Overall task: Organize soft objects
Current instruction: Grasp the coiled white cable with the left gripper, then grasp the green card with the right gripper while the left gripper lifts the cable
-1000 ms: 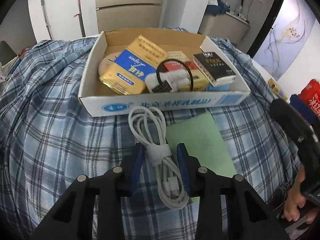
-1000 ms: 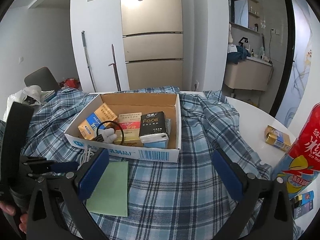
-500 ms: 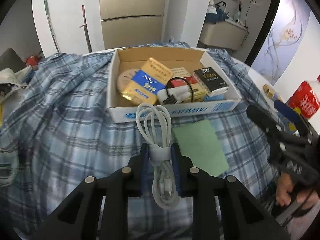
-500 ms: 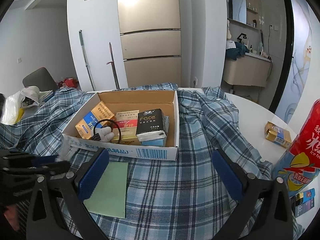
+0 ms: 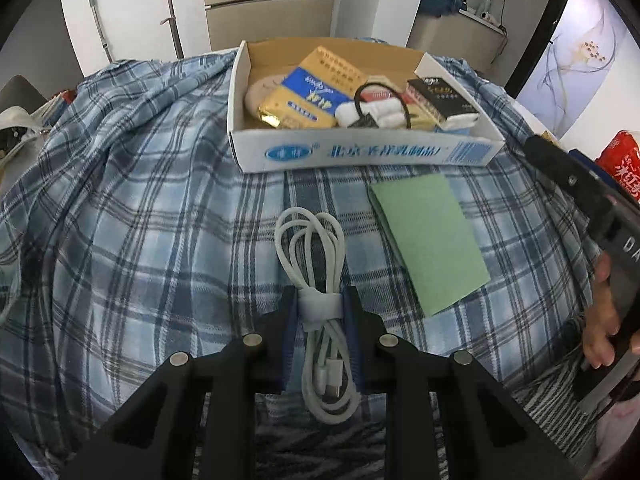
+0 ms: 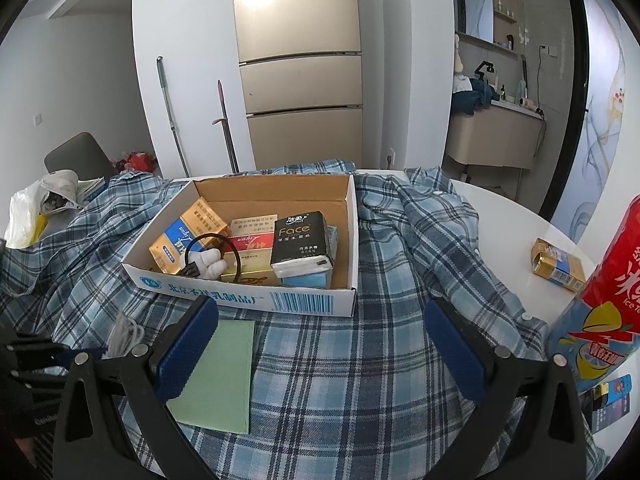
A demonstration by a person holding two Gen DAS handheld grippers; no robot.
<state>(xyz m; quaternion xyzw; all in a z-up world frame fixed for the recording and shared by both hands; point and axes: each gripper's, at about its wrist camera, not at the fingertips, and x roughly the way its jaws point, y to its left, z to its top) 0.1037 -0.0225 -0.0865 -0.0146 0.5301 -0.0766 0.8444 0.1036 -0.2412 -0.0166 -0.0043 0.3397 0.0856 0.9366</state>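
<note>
While clamped at its white strap, the coiled white cable (image 5: pixel 314 276) sits between the blue pads of the left gripper (image 5: pixel 319 306), jaws closed on the bundle at mid-length. Loops point ahead toward the box; the plug ends hang back between the gripper's arms. Cannot tell whether the bundle is lifted clear of the cloth or just resting on it. Gripping at the strap looks sensible: it is the one stiff spot, so the coils should stay together.

Cardboard box (image 5: pixel 360 154) stands ahead of the cable, near but apart. It already holds tissue packs, flat cartons and a black hair tie (image 5: pixel 382 104) looped over white rolled items. Free floor space inside appears limited; right rear corner looks barest in the right wrist view.

Green cloth (image 6: pixel 218 372) lies flat on the plaid shirt fabric (image 5: pixel 140 208), just right of the cable, in front of the box's near wall. Probably another item to sort.

Right gripper (image 6: pixel 320 350) is spread wide and holds nothing, hovering above the fabric, its left pad over the green cloth's edge.

Red bottle (image 6: pixel 604 300) and a small gold carton (image 6: pixel 558 266) stand on the white table, well apart.
</note>
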